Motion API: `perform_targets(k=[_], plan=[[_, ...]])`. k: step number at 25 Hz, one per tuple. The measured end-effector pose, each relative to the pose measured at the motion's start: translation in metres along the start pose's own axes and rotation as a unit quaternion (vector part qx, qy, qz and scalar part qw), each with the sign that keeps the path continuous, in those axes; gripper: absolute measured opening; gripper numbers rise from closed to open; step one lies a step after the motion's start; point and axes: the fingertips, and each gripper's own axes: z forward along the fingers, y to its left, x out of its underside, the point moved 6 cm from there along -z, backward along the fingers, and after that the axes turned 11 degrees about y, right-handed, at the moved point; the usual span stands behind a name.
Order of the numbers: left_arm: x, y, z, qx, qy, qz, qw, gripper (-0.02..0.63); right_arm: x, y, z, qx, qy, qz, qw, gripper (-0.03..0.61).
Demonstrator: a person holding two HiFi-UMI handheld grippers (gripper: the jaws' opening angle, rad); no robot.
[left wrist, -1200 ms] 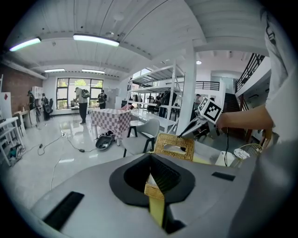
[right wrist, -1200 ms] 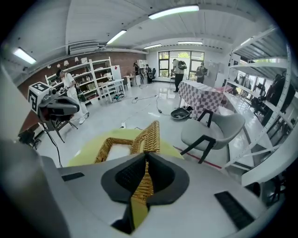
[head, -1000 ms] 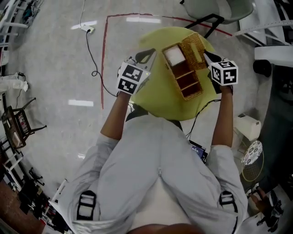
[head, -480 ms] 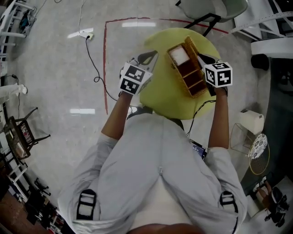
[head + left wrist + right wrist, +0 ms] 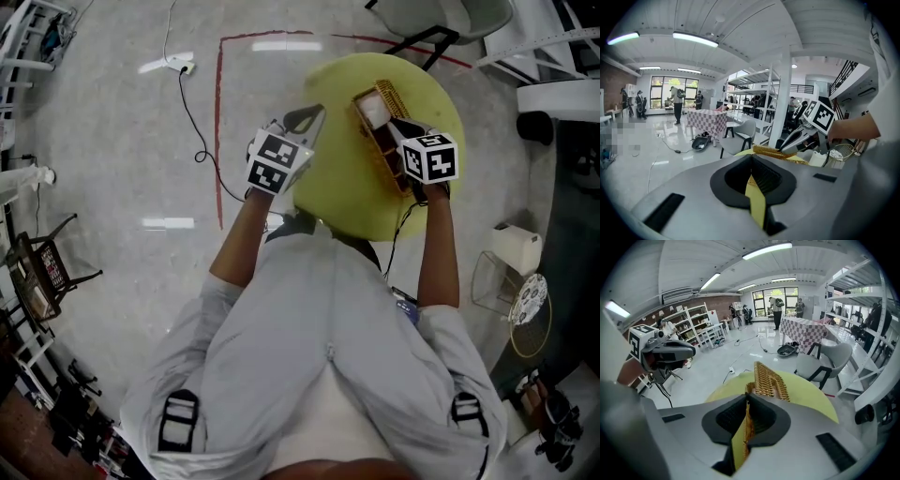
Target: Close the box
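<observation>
— On the box's (image 5: 373,141) right side, what is the right gripper (image 5: 747,401) doing?

— It is pinching the wicker lid (image 5: 771,380). Its jaws are standing almost together, and the woven edge is running straight up between them. Its marker cube is covering the near right part of the box from above.

— And how is the lid sitting against the box?

— It is standing raised on edge along the box's right wall, not lying flat over the compartments. The box is showing open from overhead, with a white thing (image 5: 373,112) lying in its far compartment and brown compartments nearer the person.

— What is carrying the box?

— A round yellow tabletop (image 5: 337,178) is lying under the box and spreading out wider on the box's left than on its right.

— Where is the left gripper (image 5: 751,159) hanging?

— It is hovering off the box's left side, well apart from the box, over the rim of the tabletop. Its jaws are pressing together with nothing between them. Only a strip of yellow is showing through the gap lower down.

— Is it touching the box?

— No, bare yellow tabletop is lying between it and the box.

— Anything else near the box?

— A grey chair (image 5: 441,19) is standing on the floor beyond the box's far end.
</observation>
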Motion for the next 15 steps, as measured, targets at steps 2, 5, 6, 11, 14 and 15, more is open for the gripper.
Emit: perform_targets(k=[2,5,6,11,14,15], plan=[[0.004,-0.002,0.001,-0.003,0.004,-0.007,1.0,0.029,0.004,0.004,0.008,-0.01,0.005,0.001,1.0,0.04],[0.014,-0.004,0.002,-0.006,0.013,-0.014,0.9998,0.029,0.01,0.012,0.023,-0.019,0.012,0.003,1.0,0.04],[0.018,-0.005,0.002,-0.008,0.016,-0.015,0.9997,0.029,0.012,0.015,0.028,-0.02,0.015,0.005,1.0,0.04],[0.029,-0.007,0.005,-0.014,0.027,-0.022,0.9993,0.029,0.024,0.02,0.051,-0.017,0.03,0.003,0.999,0.04],[0.034,-0.007,0.006,-0.018,0.032,-0.026,0.999,0.029,0.028,0.022,0.064,-0.018,0.044,-0.004,0.999,0.04],[0.036,-0.008,0.006,-0.02,0.033,-0.027,0.9989,0.029,0.031,0.023,0.067,-0.02,0.048,-0.005,0.999,0.041]])
